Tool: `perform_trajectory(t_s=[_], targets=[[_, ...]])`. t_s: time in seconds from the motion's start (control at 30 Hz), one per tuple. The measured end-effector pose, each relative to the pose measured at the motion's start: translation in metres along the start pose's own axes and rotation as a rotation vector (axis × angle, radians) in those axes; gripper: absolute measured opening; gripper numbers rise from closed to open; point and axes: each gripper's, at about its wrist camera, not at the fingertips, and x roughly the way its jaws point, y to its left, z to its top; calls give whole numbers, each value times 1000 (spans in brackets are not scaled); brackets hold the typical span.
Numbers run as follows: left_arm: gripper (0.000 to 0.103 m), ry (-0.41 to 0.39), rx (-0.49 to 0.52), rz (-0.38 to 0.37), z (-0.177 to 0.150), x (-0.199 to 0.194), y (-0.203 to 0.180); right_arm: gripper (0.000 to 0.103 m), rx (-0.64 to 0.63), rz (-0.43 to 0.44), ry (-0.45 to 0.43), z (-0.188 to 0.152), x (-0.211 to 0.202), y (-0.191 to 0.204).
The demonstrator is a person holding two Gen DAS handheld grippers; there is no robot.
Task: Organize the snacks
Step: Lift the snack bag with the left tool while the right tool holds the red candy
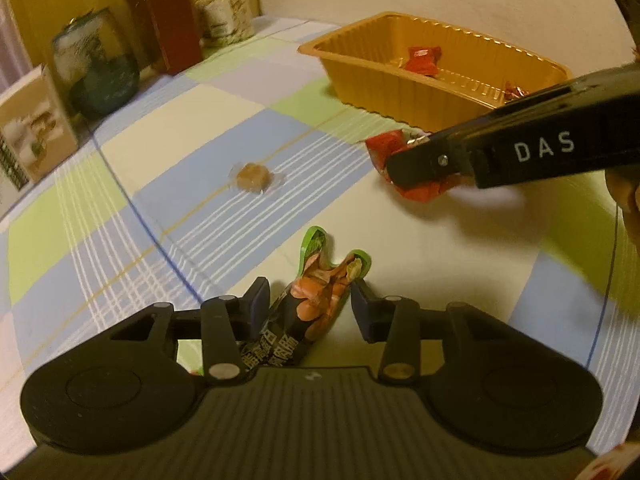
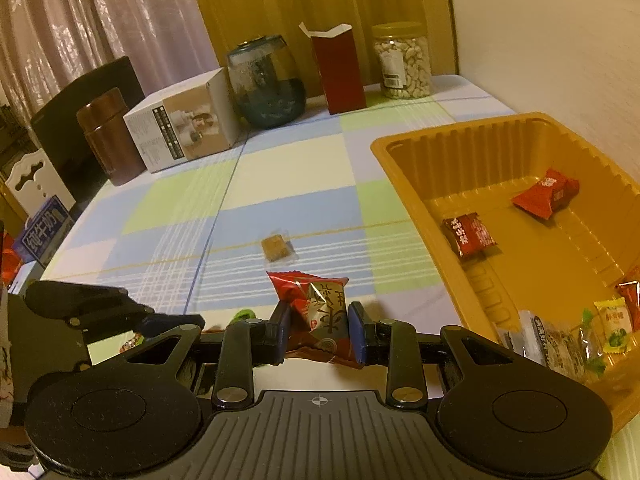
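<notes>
on the checked tablecloth (image 2: 288, 168), right gripper (image 2: 316, 326) clenches a red snack packet (image 2: 320, 304); left gripper (image 1: 310, 300) released.

Both wrist cameras sit close above the checked surface (image 1: 200, 120), angled down along their fingers. The left looks rightward, the right toward the far curtain. They share the orange tray (image 2: 400, 152) and the brown candy (image 1: 251, 176).

Right gripper (image 2: 316, 326) clamped, left gripper (image 1: 310, 306) loose.
</notes>
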Motion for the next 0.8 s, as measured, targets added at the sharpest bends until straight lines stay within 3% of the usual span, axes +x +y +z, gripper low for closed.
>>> perform_trajectory(t_s=[0.27,0.37,0.53,0.73,0.8], targets=[[33,26,-154,41,-9,-12,-4,31,-13,5,-15,0,-3,5],[32,17,-133,51,-10,-13,-10,31,-7,5,-16,-1,-5,4],[37,12,8,-23,-11,-13,-15,31,-9,7,-7,-5,-7,3],[38,17,14,-53,-13,-13,-9,31,1,9,-5,-2,-4,1],[32,26,-21,-41,-11,-12,-6,31,-4,13,-5,-2,-3,3]])
